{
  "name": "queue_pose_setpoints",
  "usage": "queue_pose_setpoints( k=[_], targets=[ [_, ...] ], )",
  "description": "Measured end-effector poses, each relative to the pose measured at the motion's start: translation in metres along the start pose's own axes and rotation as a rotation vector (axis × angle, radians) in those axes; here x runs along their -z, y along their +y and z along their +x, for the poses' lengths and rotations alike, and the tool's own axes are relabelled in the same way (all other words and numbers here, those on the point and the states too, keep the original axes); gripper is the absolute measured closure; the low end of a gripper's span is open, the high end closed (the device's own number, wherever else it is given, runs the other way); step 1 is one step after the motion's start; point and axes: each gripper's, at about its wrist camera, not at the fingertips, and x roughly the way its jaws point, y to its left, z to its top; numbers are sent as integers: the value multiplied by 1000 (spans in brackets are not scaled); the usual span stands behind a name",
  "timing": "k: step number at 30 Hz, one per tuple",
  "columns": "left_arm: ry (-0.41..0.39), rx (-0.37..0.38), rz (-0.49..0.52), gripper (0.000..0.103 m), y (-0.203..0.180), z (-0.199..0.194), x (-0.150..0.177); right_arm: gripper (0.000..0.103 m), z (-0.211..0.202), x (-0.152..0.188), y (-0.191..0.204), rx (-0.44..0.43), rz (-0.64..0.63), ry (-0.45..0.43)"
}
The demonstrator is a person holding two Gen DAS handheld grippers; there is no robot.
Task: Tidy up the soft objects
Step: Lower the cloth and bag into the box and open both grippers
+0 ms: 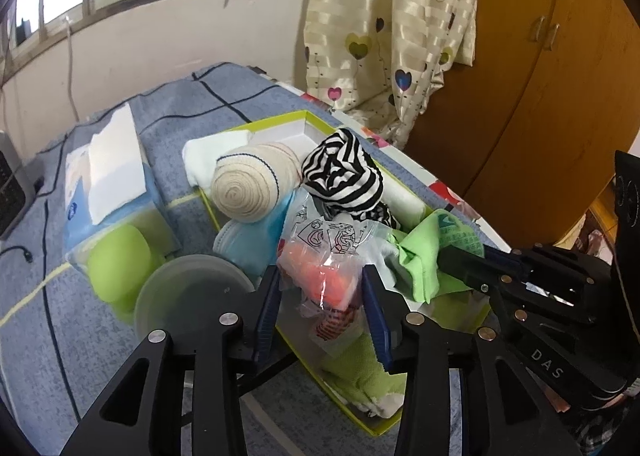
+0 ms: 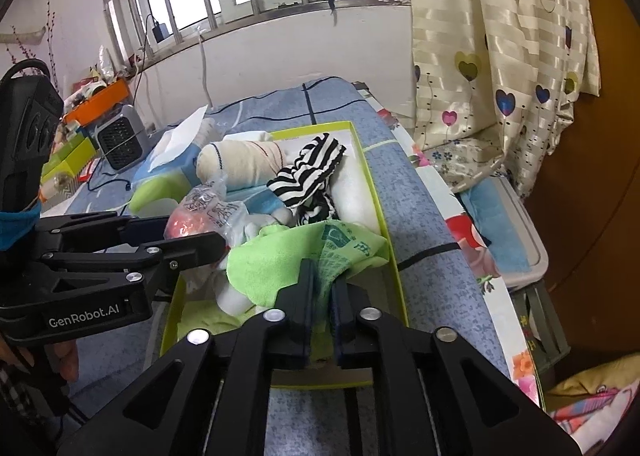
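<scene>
A shallow box with lime-green walls [image 1: 276, 121] is sat on the blue checked bedspread [image 1: 224, 96], stuffed with soft things. The left gripper [image 1: 320, 292] is held over the box's near left side, its blue pads either side of a crinkly clear bag with something orange inside [image 1: 320, 276]; whether the bag is actually squeezed can't be told. The right gripper [image 2: 322, 288] is nearly closed, with a fold of the green cloth [image 2: 280, 264] caught between its pads at the box's near end. A rolled beige towel [image 1: 248, 184] and a black-and-white striped garment [image 1: 344, 172] are piled toward the far end.
</scene>
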Motion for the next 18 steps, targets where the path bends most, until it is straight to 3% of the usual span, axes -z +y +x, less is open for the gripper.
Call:
queue_pose_setpoints(
  k=[3, 8, 12, 15, 18],
  targets=[
    [-3, -3, 10, 60, -3, -1, 3, 89, -2, 2, 2, 11, -6, 3],
    [-9, -1, 2, 58, -3, -6, 7, 61, -7, 5, 8, 34, -24, -3],
    [-23, -11, 1, 53, -4, -14, 11, 57, -14, 7, 13, 54, -37, -15],
    [-35, -7, 1, 50, -6, -20, 14, 46, -17, 8, 14, 71, -36, -22],
    [-44, -12, -1, 49, -6, -24, 17, 45, -23, 11, 16, 74, -33, -27]
  ],
)
